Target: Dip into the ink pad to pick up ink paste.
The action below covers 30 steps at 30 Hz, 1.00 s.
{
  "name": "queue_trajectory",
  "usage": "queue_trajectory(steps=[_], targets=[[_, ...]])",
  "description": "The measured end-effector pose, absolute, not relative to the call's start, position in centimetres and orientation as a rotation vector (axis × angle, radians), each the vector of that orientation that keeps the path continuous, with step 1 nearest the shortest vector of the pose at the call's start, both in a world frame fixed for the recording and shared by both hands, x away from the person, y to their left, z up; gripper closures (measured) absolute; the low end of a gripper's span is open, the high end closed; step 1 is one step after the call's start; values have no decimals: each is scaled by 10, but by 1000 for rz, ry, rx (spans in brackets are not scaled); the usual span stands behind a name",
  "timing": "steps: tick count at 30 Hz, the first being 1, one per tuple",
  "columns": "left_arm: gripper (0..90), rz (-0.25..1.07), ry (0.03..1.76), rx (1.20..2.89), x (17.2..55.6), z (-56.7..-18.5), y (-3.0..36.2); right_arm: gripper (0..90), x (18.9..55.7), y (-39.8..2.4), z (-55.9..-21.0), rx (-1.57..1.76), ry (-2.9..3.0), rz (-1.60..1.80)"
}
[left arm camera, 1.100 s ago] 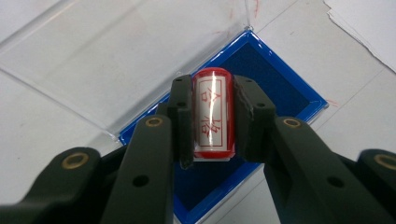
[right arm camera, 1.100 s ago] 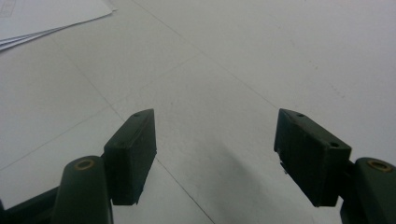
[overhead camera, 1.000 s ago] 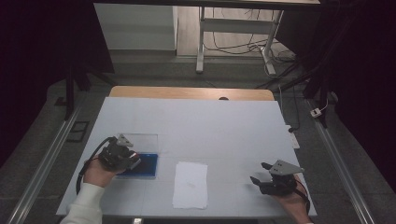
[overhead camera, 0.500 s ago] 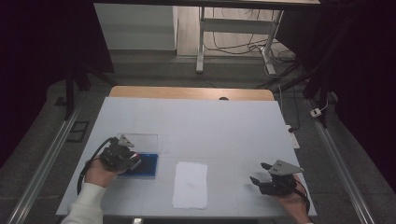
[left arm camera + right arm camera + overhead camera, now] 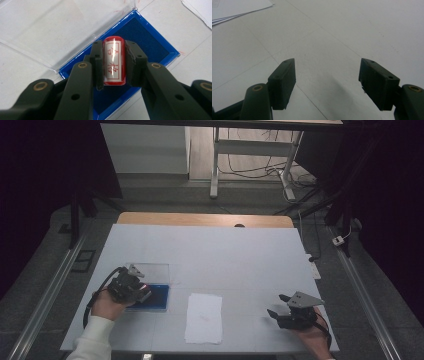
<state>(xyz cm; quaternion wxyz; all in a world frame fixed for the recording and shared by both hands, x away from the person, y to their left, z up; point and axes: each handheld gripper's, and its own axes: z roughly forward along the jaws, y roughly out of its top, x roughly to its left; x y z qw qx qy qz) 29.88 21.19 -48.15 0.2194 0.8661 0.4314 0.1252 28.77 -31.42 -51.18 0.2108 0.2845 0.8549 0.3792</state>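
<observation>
Two jaws clamp a red stamp (image 5: 113, 61), its base hidden, perhaps touching the ink pad (image 5: 147, 41).

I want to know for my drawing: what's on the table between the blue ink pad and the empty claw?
In the high view, a white paper sheet lies between the blue ink pad and the right claw.

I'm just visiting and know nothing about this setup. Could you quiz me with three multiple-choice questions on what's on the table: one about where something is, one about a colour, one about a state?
1. Where is the white paper sheet?
A. Between the two grippers
B. Inside the tray
C. On the floor

2. What colour is the ink-pad tray?
A. Green
B. Blue
C. Yellow

3. How is the right gripper?
A. Shut on a pen
B. Shut on paper
C. Open, holding nothing

Answers: 1 A, it lies on the table between them; 2 B, its rim and pad are blue; 3 C, its jaws stand apart over bare table, while the left gripper clamps the red stamp.
</observation>
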Motion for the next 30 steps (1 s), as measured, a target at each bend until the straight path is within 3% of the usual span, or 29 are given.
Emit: queue_trajectory(steps=[30], targets=[[707,397,1172,2405,296,-489,208,294,287,-312,-511,780,2377,1050]])
